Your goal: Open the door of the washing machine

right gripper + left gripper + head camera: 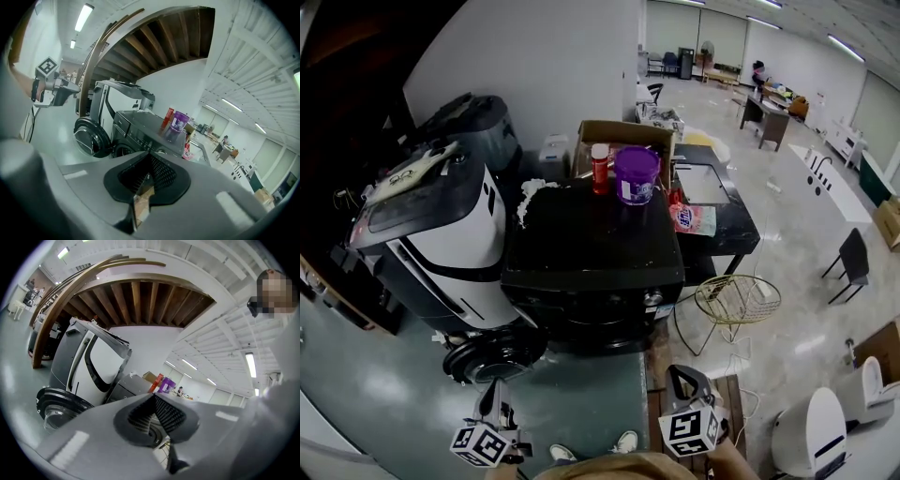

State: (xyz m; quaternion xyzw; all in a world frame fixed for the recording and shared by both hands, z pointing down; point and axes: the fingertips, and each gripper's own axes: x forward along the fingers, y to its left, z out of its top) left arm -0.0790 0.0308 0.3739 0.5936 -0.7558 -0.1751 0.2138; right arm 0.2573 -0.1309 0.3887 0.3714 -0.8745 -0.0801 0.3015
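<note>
The black front-loading washing machine (591, 267) stands in the middle of the head view. Its round door (492, 356) hangs wide open, swung out to the left near the floor. Both grippers are held low in front of the machine and touch nothing. My left gripper (495, 396) is shut and empty, below the open door. My right gripper (686, 382) is shut too, to the right of the drum opening. In the left gripper view the door (58, 406) lies beyond the closed left gripper (152, 416). The right gripper view shows the door (91, 136) and machine (145, 129) past the right gripper (147, 180).
A white-and-black appliance (441, 234) stands left of the washer. On the washer's top sit a purple tub (636, 174) and a red bottle (600, 169), with a cardboard box (623, 136) behind. A black table (717, 202) and a wire basket (737, 300) are on the right.
</note>
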